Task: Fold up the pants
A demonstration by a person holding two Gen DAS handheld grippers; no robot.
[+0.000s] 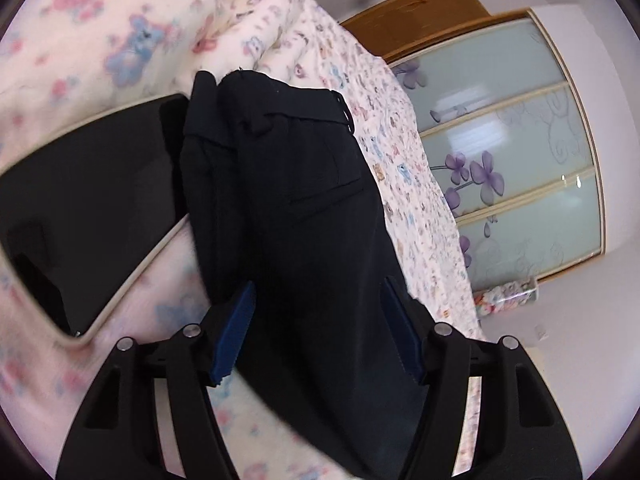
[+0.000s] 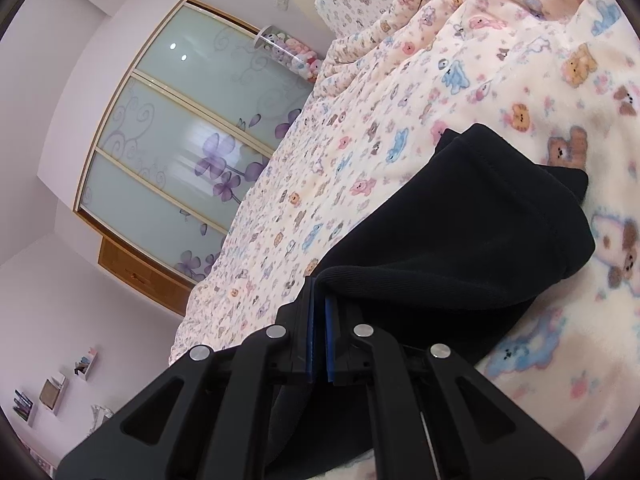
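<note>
Mid-fold: left gripper (image 1: 320,332) gapes over the pants (image 1: 304,200), right gripper (image 2: 320,332) pinches cloth; next, regrip and fold.

Pale lilac walls (image 2: 48,280) seen throughout. Curved wardrobe with frosted glass sliding doors (image 2: 188,132), purple flower print, cream frames, brown wooden base below. Two bright ceiling-light reflections caught in glass. Bed covered by cream fleece blanket with teddy-bear print (image 2: 500,60). Clear tube of plush toys (image 2: 288,50) stood by wardrobe. Small white wall shelves (image 2: 52,394) mounted low in right wrist view.
</note>
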